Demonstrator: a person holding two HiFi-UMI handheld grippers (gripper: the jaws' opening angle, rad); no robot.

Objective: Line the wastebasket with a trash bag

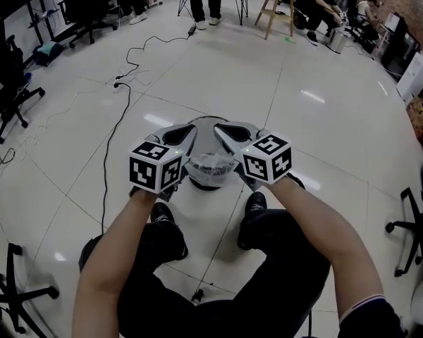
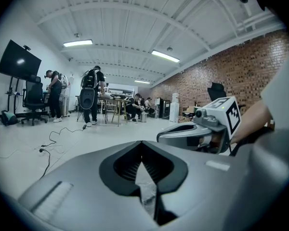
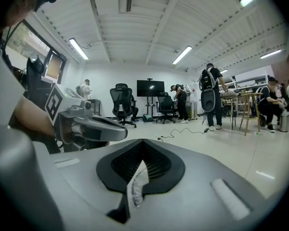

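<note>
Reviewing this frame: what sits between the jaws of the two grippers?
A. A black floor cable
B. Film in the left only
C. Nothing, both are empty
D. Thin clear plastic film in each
D: in its own view, the left gripper is closed on a strip of the clear trash bag, and the right gripper pinches a fold of the same film.

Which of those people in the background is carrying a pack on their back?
The person standing beside the wooden table, with a big dark pack on their back. No pack shows on the others.
</note>
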